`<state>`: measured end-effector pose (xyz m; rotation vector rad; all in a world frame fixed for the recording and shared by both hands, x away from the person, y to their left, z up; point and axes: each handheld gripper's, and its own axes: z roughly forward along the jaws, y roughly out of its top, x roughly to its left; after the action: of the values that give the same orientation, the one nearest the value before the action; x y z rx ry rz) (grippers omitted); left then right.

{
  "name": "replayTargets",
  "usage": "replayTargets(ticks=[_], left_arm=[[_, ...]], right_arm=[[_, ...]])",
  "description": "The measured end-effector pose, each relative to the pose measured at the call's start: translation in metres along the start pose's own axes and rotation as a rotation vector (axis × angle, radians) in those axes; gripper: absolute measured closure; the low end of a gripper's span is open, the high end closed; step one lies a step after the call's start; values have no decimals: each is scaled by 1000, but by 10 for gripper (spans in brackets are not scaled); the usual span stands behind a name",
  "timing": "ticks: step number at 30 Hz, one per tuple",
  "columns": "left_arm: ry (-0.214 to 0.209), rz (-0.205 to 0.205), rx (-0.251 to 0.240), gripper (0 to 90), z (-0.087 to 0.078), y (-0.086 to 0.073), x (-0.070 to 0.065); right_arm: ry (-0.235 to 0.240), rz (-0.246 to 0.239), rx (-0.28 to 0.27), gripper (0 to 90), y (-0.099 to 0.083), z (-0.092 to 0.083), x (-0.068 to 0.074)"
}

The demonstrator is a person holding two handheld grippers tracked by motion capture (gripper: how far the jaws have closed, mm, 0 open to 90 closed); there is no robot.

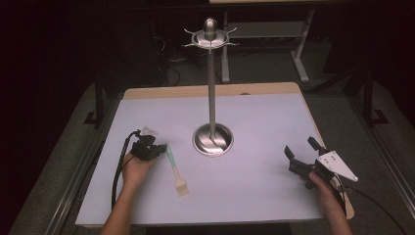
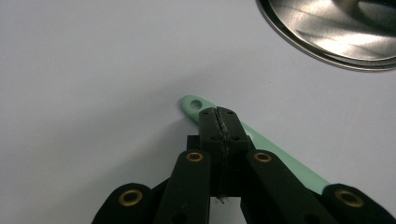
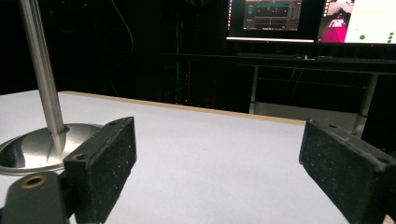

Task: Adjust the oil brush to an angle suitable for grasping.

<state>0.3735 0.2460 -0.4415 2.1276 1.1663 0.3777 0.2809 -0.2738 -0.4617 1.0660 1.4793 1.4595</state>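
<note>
My left gripper (image 2: 219, 116) is clamped on the green handle of the pastry brush (image 1: 175, 172), which lies on the table (image 1: 254, 196) toward its left edge. My right gripper (image 1: 302, 152), jaws wide apart, hovers near the right edge.

Left gripper (image 2: 219, 116): matt black body and linkage arms, each arm set with brass-ringed pivot holes, ending in two flat jaws with small screw holes and ribbed inner faces; a black cable (image 1: 119, 169) trails from its rear in the high view. Right gripper (image 1: 303, 149): the same black build, topped by a light grey three-cornered plate (image 1: 336, 165) dotted with small holes, its jaws being thick rectangular blocks with a rough, speckled black facing and one brass-ringed hole at the base. Both forearms are bare, with no sleeves in view.
</note>
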Motion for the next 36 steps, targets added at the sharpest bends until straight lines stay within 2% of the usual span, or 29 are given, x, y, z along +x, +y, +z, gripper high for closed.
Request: replayTargets(ticks=[5,8,12,18,20,24,26,27,29,36], left_arm=[[-6,3,-10,900,1,0,-1],[-34,-3,-21,900,2,1,-3],[-33,22,-28,900,5,3,-8],[-60,37,-36,900,10,6,-15],[-86,31,-44,900,13,7,-19],[-101,47,-42,900,15,9,-25],[-103,42,-52,900,17,9,-28],[-110,66,-38,900,17,10,-31],[-111,75,-41,900,18,11,-34],[-142,81,-44,900,21,12,-41]], right_arm=[[0,-1,2,104,0,0,0],[0,1,0,104,0,0,0],[0,-1,0,104,0,0,0],[0,-4,0,104,0,0,0],[-1,-1,2,104,0,0,0],[0,-4,0,104,0,0,0],[1,-4,-1,104,0,0,0],[0,-4,-1,104,0,0,0],[-1,-4,-2,104,0,0,0],[-1,-6,0,104,0,0,0]])
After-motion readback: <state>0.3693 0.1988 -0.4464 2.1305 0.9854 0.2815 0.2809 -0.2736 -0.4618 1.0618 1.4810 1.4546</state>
